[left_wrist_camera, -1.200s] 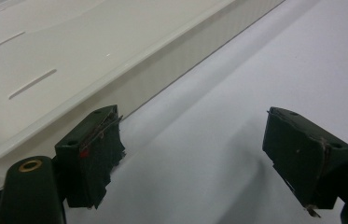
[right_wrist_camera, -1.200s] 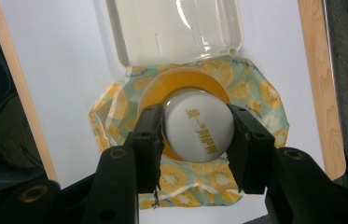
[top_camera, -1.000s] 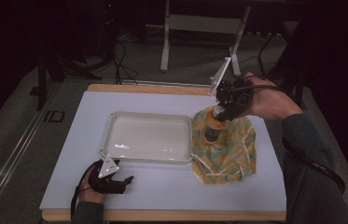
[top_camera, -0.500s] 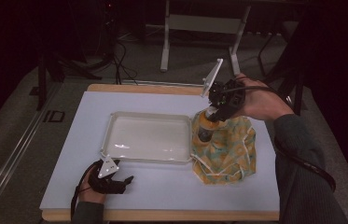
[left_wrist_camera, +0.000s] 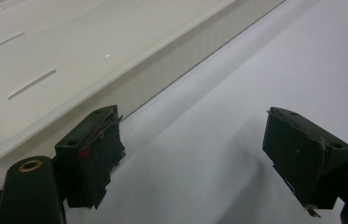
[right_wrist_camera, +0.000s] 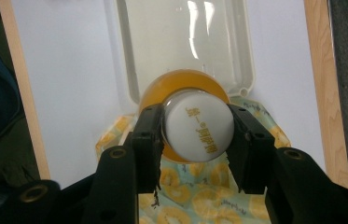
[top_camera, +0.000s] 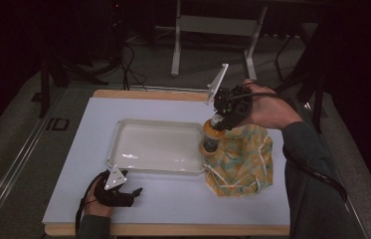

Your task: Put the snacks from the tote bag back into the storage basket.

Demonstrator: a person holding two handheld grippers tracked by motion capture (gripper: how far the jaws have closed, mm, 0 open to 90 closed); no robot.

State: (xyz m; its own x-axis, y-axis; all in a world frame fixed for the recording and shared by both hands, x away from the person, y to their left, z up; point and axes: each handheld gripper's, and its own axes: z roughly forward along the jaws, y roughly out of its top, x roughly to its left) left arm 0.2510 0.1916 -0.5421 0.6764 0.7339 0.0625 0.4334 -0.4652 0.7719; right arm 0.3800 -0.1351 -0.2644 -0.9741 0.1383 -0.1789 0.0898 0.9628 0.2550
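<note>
An orange bottle (top_camera: pixel 212 139) with a white cap (right_wrist_camera: pixel 199 124) hangs upright over the seam between the white tray (top_camera: pixel 138 127) and a yellow patterned cloth (top_camera: pixel 245 159). My right gripper (top_camera: pixel 223 121) points down and is shut on the cap; in the right gripper view (right_wrist_camera: pixel 194 135) both jaws press on the cap's sides. My left gripper (top_camera: pixel 132 193) rests on the table in front of the tray's near left corner. In the left gripper view (left_wrist_camera: pixel 195 158) its jaws stand wide apart over bare tabletop, with the tray's wall (left_wrist_camera: pixel 162 70) beside them.
The table has a white top (top_camera: pixel 173 196) with a wooden edge (top_camera: pixel 173 230). A metal stand's legs (top_camera: pixel 213 45) rise behind the table on the dark floor. A cable (top_camera: pixel 317 172) trails along the right sleeve.
The right gripper has carried the bottle a little to the left, from over the cloth toward the tray's right edge. The left gripper has stayed put.
</note>
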